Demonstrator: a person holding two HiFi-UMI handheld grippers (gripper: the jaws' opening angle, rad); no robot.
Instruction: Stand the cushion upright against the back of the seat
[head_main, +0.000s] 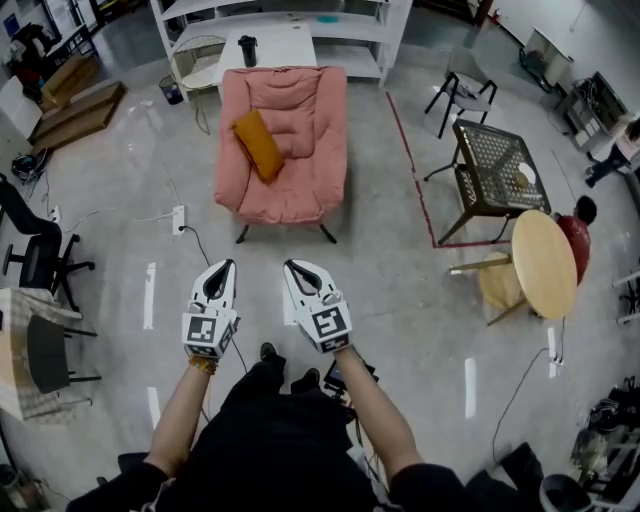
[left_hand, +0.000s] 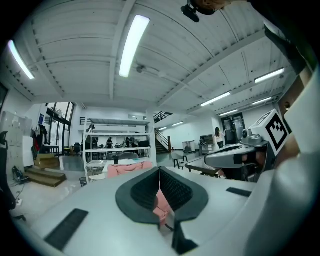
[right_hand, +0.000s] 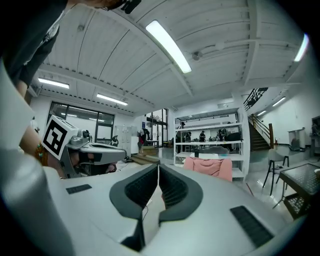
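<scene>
Mustard cushion (head_main: 259, 144), soft rectangle, tilted | pink armchair (head_main: 300, 190), quilted, plump

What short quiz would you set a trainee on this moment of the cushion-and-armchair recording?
1. True or false: the left gripper is gripping the cushion.
2. The right gripper has its jaws: A) together with nothing between them; B) wide apart; C) closed on a cable.
3. Fill in: in the head view, the cushion lies toward the ____ side of the pink armchair.
Key: 1 false; 2 A; 3 left.
</scene>
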